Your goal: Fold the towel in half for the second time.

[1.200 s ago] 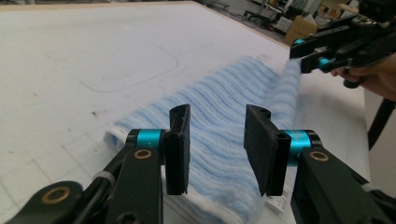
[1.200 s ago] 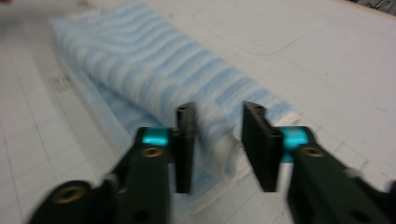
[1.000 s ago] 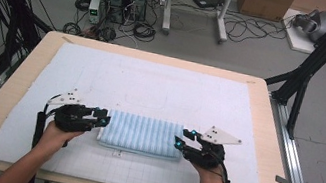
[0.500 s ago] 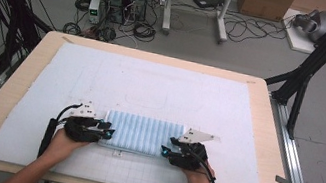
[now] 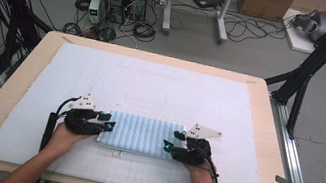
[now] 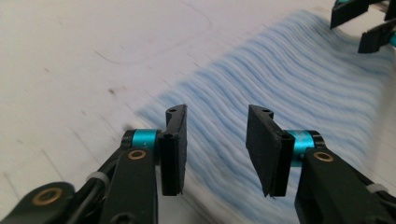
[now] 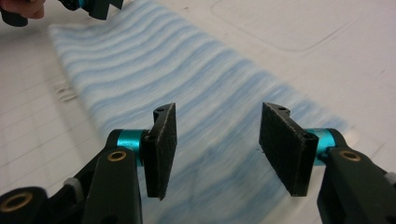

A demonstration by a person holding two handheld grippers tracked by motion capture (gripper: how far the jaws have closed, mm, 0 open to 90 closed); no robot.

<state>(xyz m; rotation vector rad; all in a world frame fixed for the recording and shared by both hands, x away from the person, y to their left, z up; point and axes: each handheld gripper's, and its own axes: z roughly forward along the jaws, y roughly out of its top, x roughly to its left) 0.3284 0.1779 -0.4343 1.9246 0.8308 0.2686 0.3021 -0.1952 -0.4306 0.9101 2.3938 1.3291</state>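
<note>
You have the folded blue striped cloth (image 5: pixel 139 134) lying flat near the table's (image 5: pixel 14 90) front edge, with your left gripper (image 5: pixel 109 120) and right gripper (image 5: pixel 171 140) at its short ends, jaws just parted and empty, apparently letting go after a fold.

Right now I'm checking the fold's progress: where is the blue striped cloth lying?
In the high view the blue striped cloth lies flat on the white mat, near its front edge, between the left gripper and the right gripper.
</note>
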